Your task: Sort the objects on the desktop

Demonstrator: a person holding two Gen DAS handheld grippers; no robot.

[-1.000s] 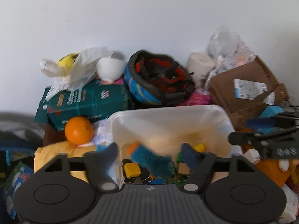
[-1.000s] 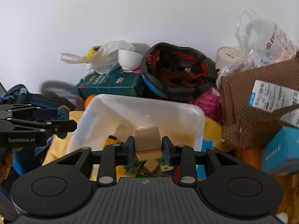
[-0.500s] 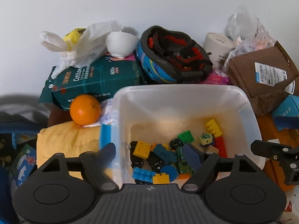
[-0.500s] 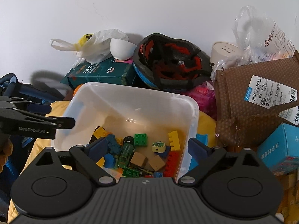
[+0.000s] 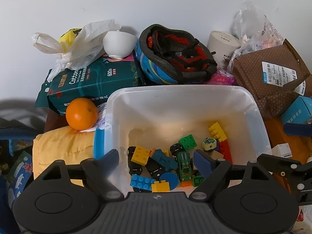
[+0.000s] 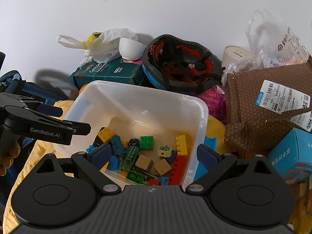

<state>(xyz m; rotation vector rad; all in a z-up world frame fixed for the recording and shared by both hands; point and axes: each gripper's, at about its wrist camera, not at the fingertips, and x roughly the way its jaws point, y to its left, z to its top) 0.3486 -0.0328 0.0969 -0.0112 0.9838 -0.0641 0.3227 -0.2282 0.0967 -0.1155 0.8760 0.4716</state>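
Observation:
A translucent white plastic bin (image 5: pixel 175 97) (image 6: pixel 202 109) holds several toy bricks, a green toy car (image 5: pixel 184 162) (image 6: pixel 130 156), a blue toy car (image 5: pixel 163 158) and two brown wooden cubes (image 6: pixel 144 162). My left gripper (image 5: pixel 156 159) is open and empty above the bin's near left part. My right gripper (image 6: pixel 153 153) is open and empty above the bin's near right part. The left gripper also shows at the left of the right wrist view (image 6: pixel 44 126).
Behind the bin lie a bike helmet (image 5: pixel 175 58), a green cotton-tissue pack (image 5: pixel 93 81) with a white bowl (image 5: pixel 119 43) and plastic bag, an orange (image 5: pixel 81 113), a brown parcel (image 5: pixel 273 78), a paper cup (image 5: pixel 222 46) and a blue box (image 6: pixel 292 152). A yellow cushion (image 5: pixel 58 148) sits left.
Both grippers opened and let go: the blue toy car and a brown cube dropped into the bin. Both grippers then rose and drew back.

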